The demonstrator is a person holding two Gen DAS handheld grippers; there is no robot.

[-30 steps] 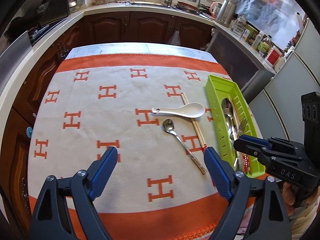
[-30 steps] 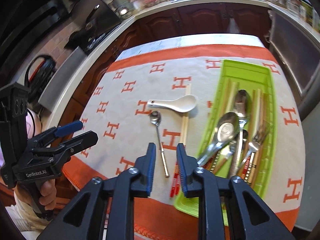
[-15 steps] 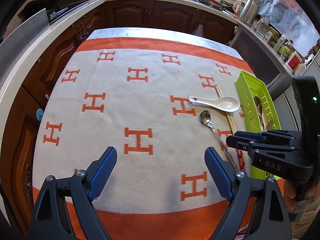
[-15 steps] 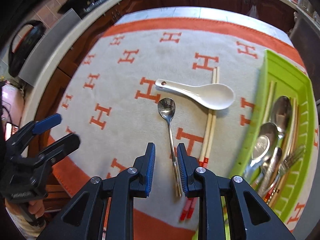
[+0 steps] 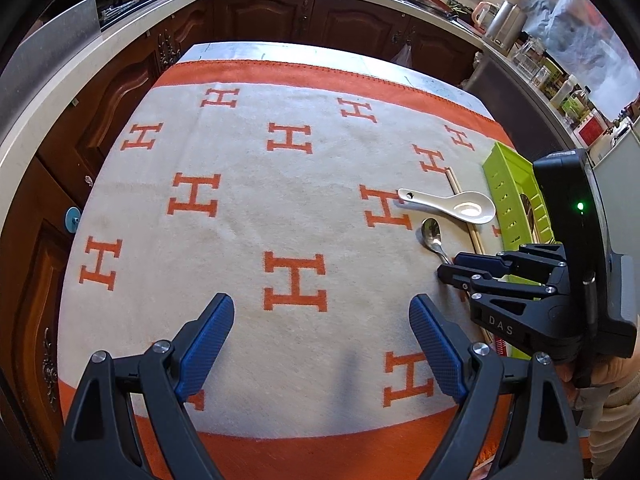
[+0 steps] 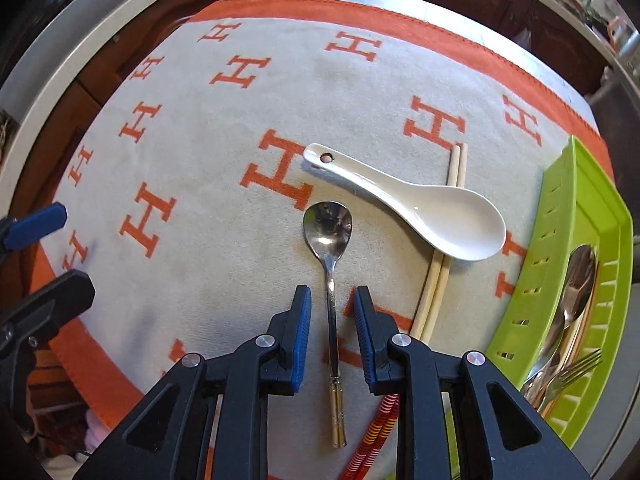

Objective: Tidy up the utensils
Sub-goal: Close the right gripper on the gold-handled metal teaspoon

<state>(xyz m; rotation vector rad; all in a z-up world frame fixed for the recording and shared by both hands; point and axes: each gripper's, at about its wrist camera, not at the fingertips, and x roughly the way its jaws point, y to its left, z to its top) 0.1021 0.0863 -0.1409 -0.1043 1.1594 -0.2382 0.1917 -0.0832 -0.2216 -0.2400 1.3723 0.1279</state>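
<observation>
A metal spoon with a gold handle end lies on the H-patterned cloth. My right gripper is open a little, low over the spoon, with one finger on each side of its handle. A white ceramic spoon rests across a pair of chopsticks. The green tray at the right holds spoons and a fork. My left gripper is wide open and empty above the cloth. It sees the right gripper, the metal spoon and the white spoon.
Dark wooden cabinets and a light countertop ring the table. Bottles and a kettle stand on the counter at the back right. The tray sits at the cloth's right edge.
My right gripper has moved down and forward onto the metal spoon, and its fingers have parted slightly around the handle. My left gripper has swung left, still wide open.
</observation>
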